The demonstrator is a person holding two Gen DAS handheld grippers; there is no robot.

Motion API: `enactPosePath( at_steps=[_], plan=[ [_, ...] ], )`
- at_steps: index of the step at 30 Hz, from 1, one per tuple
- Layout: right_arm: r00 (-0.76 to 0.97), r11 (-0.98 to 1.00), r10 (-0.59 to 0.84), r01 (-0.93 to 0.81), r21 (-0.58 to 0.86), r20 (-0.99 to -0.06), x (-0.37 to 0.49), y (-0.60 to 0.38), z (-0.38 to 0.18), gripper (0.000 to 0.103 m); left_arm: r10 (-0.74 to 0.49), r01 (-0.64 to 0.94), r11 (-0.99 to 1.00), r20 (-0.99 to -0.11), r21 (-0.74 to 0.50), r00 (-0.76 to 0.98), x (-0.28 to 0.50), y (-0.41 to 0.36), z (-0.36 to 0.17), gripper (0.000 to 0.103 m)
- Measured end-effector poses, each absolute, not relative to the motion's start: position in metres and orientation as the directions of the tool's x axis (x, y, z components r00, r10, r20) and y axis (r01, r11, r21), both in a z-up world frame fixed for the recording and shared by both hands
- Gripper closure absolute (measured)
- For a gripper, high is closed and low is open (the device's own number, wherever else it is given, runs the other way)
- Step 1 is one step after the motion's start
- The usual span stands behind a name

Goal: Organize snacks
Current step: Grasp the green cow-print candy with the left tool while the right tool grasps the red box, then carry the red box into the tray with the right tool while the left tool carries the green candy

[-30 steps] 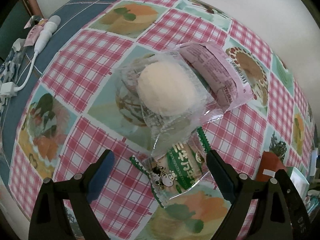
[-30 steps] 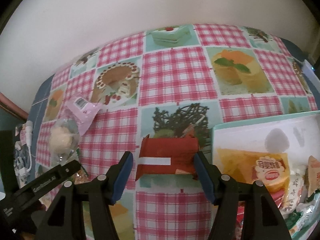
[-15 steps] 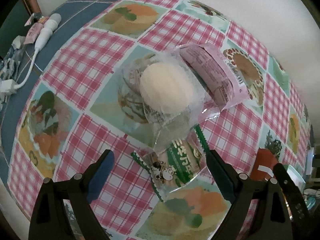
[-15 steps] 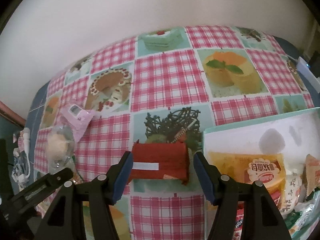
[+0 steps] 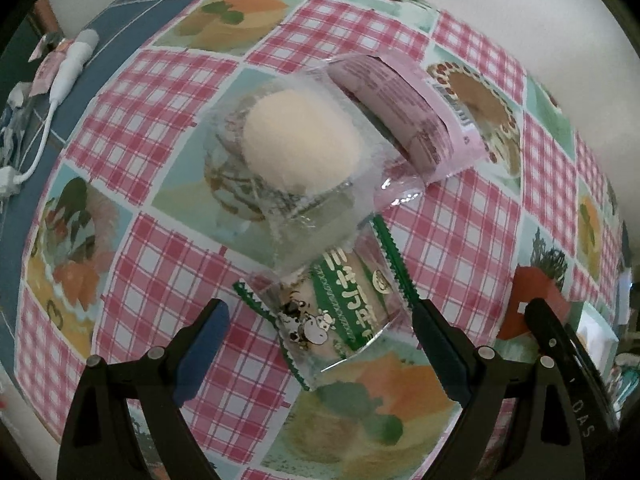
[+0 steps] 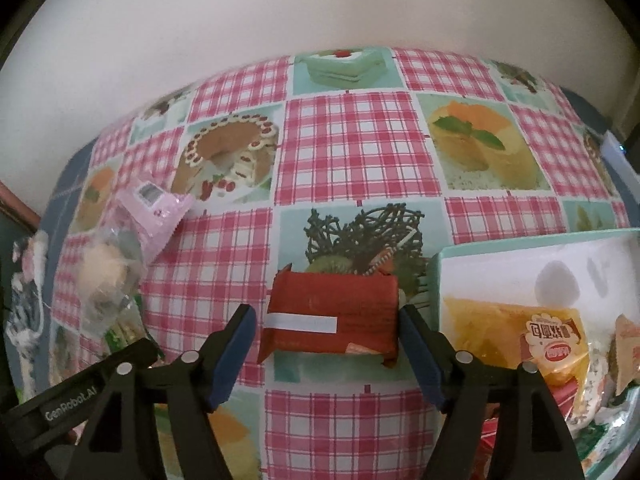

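The left wrist view shows a green-and-white cow-print snack [image 5: 344, 312] lying flat between the fingers of my open left gripper [image 5: 320, 344], pads clear of it. Its far end is overlapped by a clear-wrapped cream bun [image 5: 300, 144], and a pink packet [image 5: 404, 112] lies past the bun. In the right wrist view a red packet [image 6: 332, 316] rests on the tablecloth between the fingers of my right gripper [image 6: 328, 346]. Those jaws are opening, with a gap showing at the left pad. The bun [image 6: 104, 272] and the pink packet [image 6: 156, 208] lie far left.
A white tray with a mint rim [image 6: 520, 238] sits right of the red packet and holds a yellow packet [image 6: 516, 332] and several other snacks. A white cable and plug [image 5: 60, 68] lie on the blue table edge at left. A pale wall backs the table.
The right jaws have spread apart from the red packet, which stays on the cloth. The left gripper has drifted slightly, bringing more of the red packet into its view.
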State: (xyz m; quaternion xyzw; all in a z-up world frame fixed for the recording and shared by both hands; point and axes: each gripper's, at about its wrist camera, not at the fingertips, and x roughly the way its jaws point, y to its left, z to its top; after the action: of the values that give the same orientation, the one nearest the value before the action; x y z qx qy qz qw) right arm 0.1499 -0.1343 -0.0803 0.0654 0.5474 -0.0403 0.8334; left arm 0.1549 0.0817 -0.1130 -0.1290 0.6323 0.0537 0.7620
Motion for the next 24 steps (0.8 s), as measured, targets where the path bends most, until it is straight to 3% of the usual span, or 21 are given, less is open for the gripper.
enactPosePath(
  at_steps=[2,5,8,13,24],
  plan=[
    [0.392,0.989,-0.002,0.135,0.055,-0.920,0.151,-0.132,-0.082,0.027,-0.087,-0.245,0.960,-0.976,-0.136,0.199,0.154,0.080,-0.112,0.011],
    [0.383,0.992,-0.022,0.125,0.029,-0.924,0.151,-0.130,-0.086,0.030,-0.078,-0.234,0.964,-0.975,-0.127,0.208,0.157,0.071,-0.109,0.023],
    [0.380,0.992,-0.029,0.123,0.020,-0.925,0.150,-0.130,-0.085,0.035,-0.079,-0.233,0.964,-0.974,-0.129,0.212,0.161,0.066,-0.108,0.025],
    [0.379,0.992,-0.027,0.122,0.021,-0.925,0.151,-0.131,-0.085,0.038,-0.071,-0.221,0.967,-0.971,-0.123,0.230,0.162,0.061,-0.099,0.037],
    [0.374,0.991,-0.018,0.133,0.034,-0.927,0.149,-0.134,-0.083,0.040,-0.060,-0.205,0.972,-0.966,-0.113,0.252,0.162,0.050,-0.082,0.046]
  ],
)
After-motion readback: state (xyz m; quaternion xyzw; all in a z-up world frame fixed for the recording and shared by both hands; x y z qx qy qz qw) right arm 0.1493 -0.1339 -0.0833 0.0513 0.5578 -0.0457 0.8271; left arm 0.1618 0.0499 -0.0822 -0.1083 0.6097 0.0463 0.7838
